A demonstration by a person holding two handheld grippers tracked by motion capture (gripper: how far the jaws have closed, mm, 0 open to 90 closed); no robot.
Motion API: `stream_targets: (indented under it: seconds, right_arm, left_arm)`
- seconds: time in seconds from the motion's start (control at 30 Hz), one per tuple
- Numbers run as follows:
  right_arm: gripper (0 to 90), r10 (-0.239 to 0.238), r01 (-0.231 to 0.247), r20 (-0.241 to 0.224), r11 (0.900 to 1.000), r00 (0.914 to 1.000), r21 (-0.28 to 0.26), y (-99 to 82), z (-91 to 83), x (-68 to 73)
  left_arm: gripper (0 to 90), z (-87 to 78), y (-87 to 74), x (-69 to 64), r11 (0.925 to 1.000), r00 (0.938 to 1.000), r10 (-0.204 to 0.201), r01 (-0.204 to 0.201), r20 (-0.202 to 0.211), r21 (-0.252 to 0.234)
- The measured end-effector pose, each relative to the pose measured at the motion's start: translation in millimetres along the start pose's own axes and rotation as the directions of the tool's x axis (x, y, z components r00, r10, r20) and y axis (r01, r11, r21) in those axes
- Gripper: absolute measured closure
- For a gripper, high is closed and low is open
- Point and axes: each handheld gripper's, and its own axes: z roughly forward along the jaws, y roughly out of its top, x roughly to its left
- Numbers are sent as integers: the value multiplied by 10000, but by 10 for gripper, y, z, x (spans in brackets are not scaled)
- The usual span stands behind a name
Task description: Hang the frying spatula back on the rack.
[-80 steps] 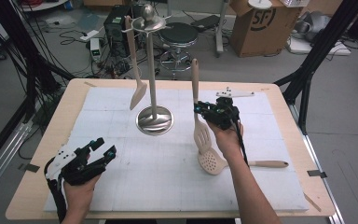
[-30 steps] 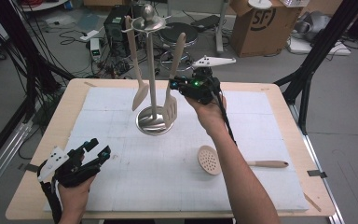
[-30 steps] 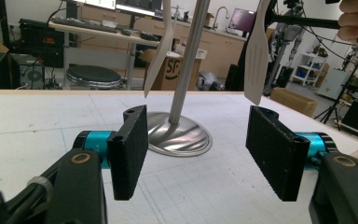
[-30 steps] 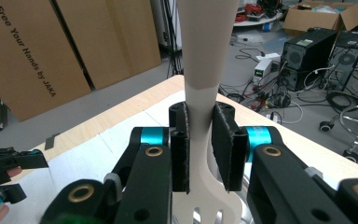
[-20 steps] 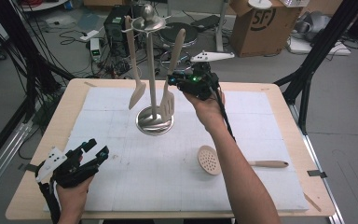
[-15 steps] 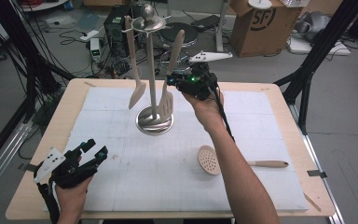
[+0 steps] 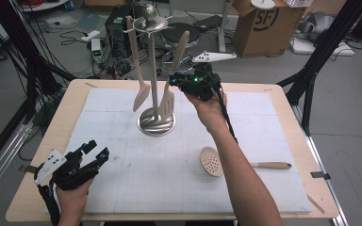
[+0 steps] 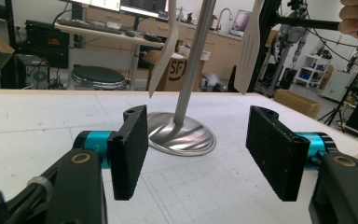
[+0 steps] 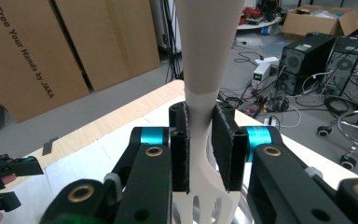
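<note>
A light wooden table [image 7: 283,101] stands in a workshop, covered with a white gridded mat [image 7: 169,174], and behind it the floor is full of cables, computer cases and cardboard boxes.

Near the far middle of the mat stands a metal utensil stand [image 7: 153,80], with a round shiny base and a thin vertical pole with hooks on top. A beige slotted spatula [image 7: 171,77] is held up in the air just to the right of the pole, its blade pointing down above the base and its handle rising up and to the right. The right gripper [image 7: 181,84] holds it: in the right gripper view the two black jaws are closed on the neck of the spatula [image 9: 204,116], just above the slots of the blade. A beige spoon [image 7: 138,70] hangs from a hook on the left side of the stand, its bowl above the mat and not touching it. In the left gripper view the pole [image 8: 193,56] rises between the spoon on the left and the spatula blade [image 8: 250,46] on the right.

A beige skimmer [image 7: 238,163] with a round perforated head lies flat on the near right part of the mat, its handle pointing to the right, well apart from the stand.

The left gripper [image 7: 93,155] is at the near left corner of the table, low over the mat; its jaws stand wide apart with nothing between them, and it points toward the stand.
</note>
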Motion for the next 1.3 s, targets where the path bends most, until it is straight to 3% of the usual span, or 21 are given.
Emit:
stream_targets:
  seconds: [0.8,1.3]
  right_arm:
    - [776,75,-76,-26,9997,10000,-241,-3,-10,25]
    - [776,198,-196,-89,9994,9998,285,40,113,-27]
  left_arm:
    - [396,-9,7,-4,10000,10000,-8,8,-10,-26]
    - [396,-18,8,6,10000,10000,-11,11,-30,-35]
